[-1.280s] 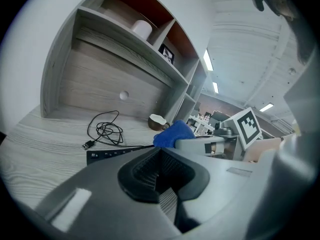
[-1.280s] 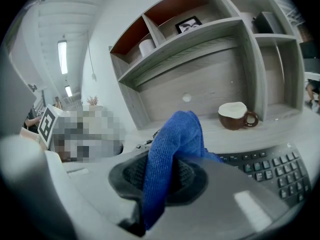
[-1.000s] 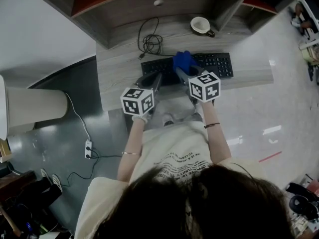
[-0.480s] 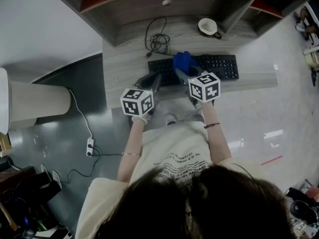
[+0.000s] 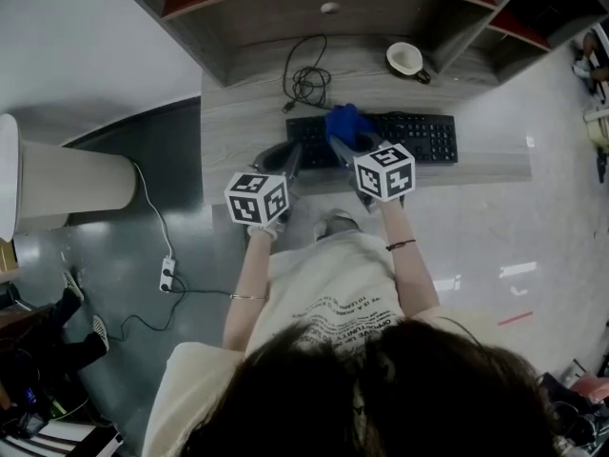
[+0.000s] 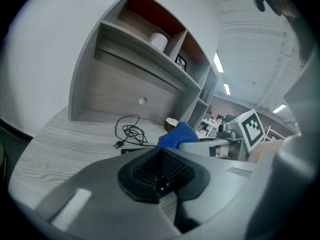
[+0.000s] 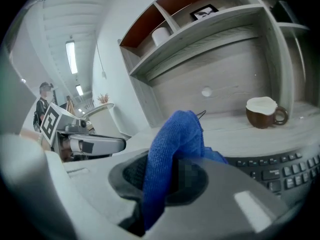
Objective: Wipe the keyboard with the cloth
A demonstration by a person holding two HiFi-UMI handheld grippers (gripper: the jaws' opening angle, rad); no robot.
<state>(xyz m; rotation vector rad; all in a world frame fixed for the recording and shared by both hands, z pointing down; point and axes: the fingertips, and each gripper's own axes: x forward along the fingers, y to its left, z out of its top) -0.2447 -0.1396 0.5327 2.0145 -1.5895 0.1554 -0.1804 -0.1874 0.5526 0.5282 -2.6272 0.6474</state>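
Blue cloth (image 5: 346, 120), bunched into a soft fold, is clamped between the jaws of the right gripper (image 5: 348, 139) and rests on the black keyboard (image 5: 421, 137), a little left of the keyboard's middle. In the right gripper view the fabric rises in a hump out of the closed jaws, with rows of keys showing just to its right.

The keyboard lies across a pale grey wood-grain desk (image 5: 238, 122), its long side running left to right. The left gripper (image 5: 285, 156) is held at the near left end of the keyboard, beside the right one. Its jaws are pressed together with nothing between them. Whether it touches the keyboard cannot be told.

Beyond the keyboard, a tangled black cable (image 5: 306, 84) lies on the desk to the far left. A brown cup (image 5: 407, 60) with a white inside stands to the far right, well apart from the cloth. Behind both rises a grey shelf unit (image 5: 314, 12) with a red-lined upper compartment.

The person stands at the near edge of the desk, seen from above, an arm stretched forward to each gripper. On the dark floor to the left lies a white power strip (image 5: 167, 276).
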